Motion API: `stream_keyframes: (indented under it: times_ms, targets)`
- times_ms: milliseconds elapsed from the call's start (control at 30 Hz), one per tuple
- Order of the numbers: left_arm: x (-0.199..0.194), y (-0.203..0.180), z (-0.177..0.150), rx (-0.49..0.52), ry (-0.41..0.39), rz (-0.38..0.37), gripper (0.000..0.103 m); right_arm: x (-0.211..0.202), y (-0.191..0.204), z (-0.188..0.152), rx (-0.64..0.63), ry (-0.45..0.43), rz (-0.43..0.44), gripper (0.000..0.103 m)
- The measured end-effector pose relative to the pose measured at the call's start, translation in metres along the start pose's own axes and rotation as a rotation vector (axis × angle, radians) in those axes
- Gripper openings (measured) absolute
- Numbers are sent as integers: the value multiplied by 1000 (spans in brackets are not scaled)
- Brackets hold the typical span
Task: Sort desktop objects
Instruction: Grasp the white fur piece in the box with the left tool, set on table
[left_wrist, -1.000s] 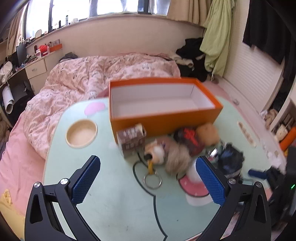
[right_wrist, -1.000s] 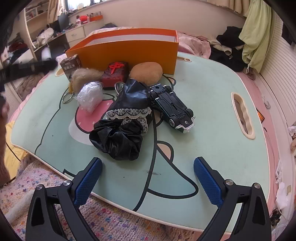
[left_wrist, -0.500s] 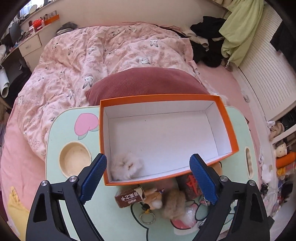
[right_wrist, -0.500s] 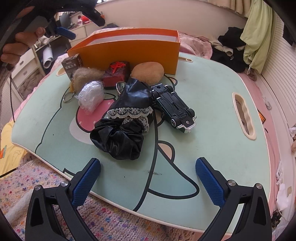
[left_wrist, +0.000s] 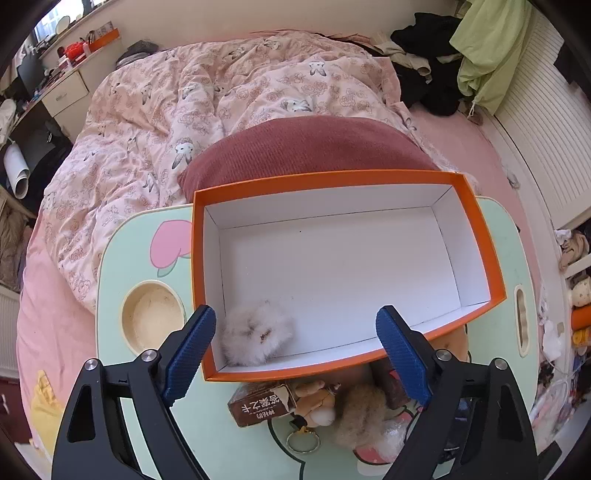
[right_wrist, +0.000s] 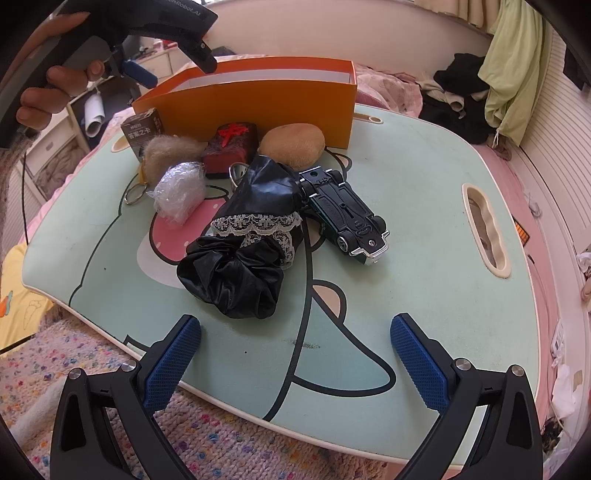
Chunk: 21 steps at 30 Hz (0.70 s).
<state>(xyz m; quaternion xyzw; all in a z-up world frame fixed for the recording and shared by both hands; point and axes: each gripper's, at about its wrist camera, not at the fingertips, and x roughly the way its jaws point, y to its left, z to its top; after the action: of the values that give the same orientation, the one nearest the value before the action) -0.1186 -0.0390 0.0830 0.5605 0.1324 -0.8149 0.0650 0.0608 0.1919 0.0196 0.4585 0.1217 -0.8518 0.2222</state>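
a pale green table (right_wrist: 424, 229) with a cartoon print fills most of both views, and beyond its far edge lies a bed with a pink flowered quilt (left_wrist: 207, 99) and a dark red cushion (left_wrist: 303, 147). the orange box (left_wrist: 487, 258) with white inside stands at the far side of the table, and a pale fluffy ball (left_wrist: 256, 332) lies in its near left corner, free of any grip. the left gripper (left_wrist: 295, 339) hangs over the near edge of the box, pointing steeply down; its jaws have just been closing a little but stand wide apart with nothing held, the fluffy ball below and between them untouched. the right gripper (right_wrist: 295, 354) hovers above the near edge of the table, jaws wide open and empty. in front of the box, in a loose cluster, lie a black cloth piece with a lace trim (right_wrist: 251, 236), an upturned dark toy car (right_wrist: 343, 214) just right of it, a brown plush lump (right_wrist: 293, 142), a red block (right_wrist: 231, 144), a tan furry keyring (right_wrist: 166, 155), a crumpled clear wrap (right_wrist: 181, 190) and a small brown carton (right_wrist: 142, 129) at the far left. a person's hand (right_wrist: 55, 88) grips the left tool's handle at the far left.
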Motion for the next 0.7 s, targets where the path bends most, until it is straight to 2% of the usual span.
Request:
stream_keyframes:
  times_ms: [133, 367, 433, 500, 567, 700]
  targets:
    - [10, 5, 12, -45, 115, -56, 79, 0, 0, 0, 0, 0, 0, 102]
    - [27, -1, 33, 20, 275, 40, 79, 0, -1, 0, -1, -1, 1, 103]
    - [34, -3, 37, 40, 324, 59, 73, 0, -1, 0, 0, -1, 1, 102]
    - [41, -3, 39, 50, 360, 78, 62, 0, -1, 0, 0, -2, 1, 102]
    - [48, -2, 39, 115, 398, 66, 59, 0, -1, 1, -1, -3, 1, 102]
    - [64, -5, 35, 138, 441, 55, 59, 0, -1, 1, -1, -4, 1, 103]
